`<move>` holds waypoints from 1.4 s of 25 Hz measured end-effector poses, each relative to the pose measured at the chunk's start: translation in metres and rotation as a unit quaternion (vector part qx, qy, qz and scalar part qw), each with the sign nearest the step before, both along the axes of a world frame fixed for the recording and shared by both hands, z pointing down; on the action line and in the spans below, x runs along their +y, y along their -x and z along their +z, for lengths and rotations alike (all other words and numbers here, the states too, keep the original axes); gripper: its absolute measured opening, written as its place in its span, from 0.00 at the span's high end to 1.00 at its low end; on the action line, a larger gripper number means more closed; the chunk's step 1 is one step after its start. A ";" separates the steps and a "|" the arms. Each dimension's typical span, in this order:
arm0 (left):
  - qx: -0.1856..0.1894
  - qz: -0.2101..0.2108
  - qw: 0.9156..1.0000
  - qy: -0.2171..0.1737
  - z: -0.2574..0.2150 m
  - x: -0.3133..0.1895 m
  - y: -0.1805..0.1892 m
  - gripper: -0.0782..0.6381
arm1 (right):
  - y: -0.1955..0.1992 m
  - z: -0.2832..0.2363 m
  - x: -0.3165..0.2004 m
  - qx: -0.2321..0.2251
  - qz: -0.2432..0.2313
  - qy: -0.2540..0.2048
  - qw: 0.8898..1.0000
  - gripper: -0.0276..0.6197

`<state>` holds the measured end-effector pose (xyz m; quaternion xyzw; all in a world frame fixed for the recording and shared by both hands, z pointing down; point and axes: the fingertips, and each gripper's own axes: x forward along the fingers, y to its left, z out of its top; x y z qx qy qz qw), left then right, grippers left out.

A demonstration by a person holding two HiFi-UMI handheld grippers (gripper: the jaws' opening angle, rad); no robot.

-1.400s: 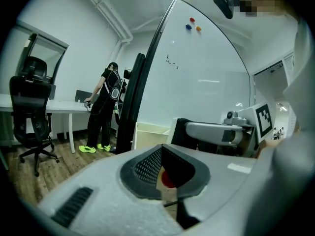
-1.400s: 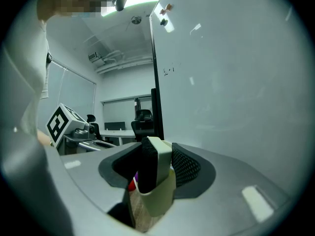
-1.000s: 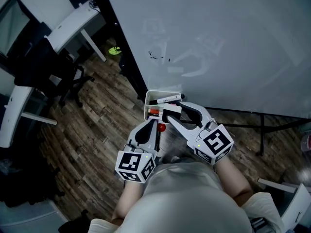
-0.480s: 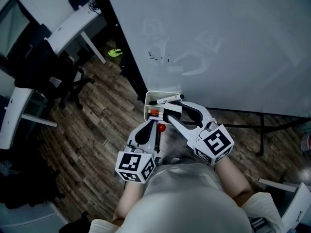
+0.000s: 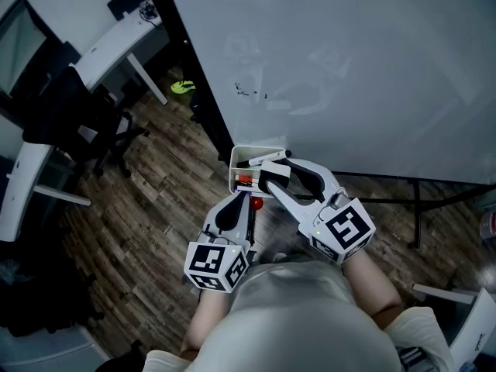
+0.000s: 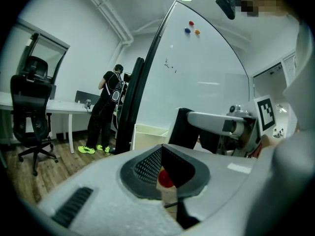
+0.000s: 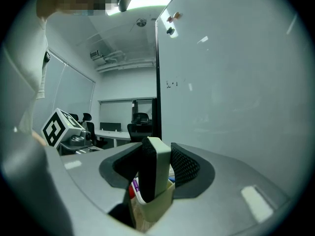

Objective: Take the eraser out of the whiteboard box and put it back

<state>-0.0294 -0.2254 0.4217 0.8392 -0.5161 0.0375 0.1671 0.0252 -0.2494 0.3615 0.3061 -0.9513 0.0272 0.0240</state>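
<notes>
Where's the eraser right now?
The eraser stands upright between the right gripper's jaws, head view centre, lower end in the white box at the whiteboard's foot.

right gripper [image 5: 273,171]: edged slightly away from the person, toward the whiteboard box [image 5: 256,149]
eraser [image 5: 277,168]: carried along between the jaws, now further over the box's near rim
marker [image 5: 253,162]: just ahead of the claw tips, less of its right end shows
camera: small drift, green shoes [image 5: 180,87] sit lower in the head view

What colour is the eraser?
Eraser: white with a black side; clearest in right gripper view.
</notes>
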 end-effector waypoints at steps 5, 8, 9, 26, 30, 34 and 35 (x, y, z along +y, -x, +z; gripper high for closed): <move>0.002 0.004 1.000 -0.002 -0.002 0.003 -0.002 0.88 | -0.002 -0.011 0.003 -0.005 0.007 -0.010 1.000 0.67; 0.002 0.007 1.000 -0.003 -0.003 0.004 -0.004 0.88 | -0.004 -0.015 0.004 -0.006 0.010 -0.014 1.000 0.67; 0.002 0.008 1.000 -0.003 -0.003 0.004 -0.004 0.88 | -0.004 -0.016 0.005 -0.006 0.012 -0.016 1.000 0.67; 0.002 0.025 1.000 -0.013 -0.011 0.019 -0.005 0.88 | -0.009 -0.032 0.025 -0.015 0.035 -0.034 0.999 0.67; 0.003 0.030 0.999 -0.017 -0.014 0.024 -0.005 0.88 | -0.013 -0.036 0.030 -0.009 0.048 -0.042 0.998 0.67; 0.004 0.036 0.999 -0.018 -0.015 0.028 -0.005 0.88 | -0.018 -0.036 0.035 -0.008 0.061 -0.044 0.997 0.68; 0.005 0.038 0.999 -0.019 -0.015 0.030 -0.006 0.88 | -0.019 -0.036 0.037 -0.008 0.064 -0.043 0.997 0.68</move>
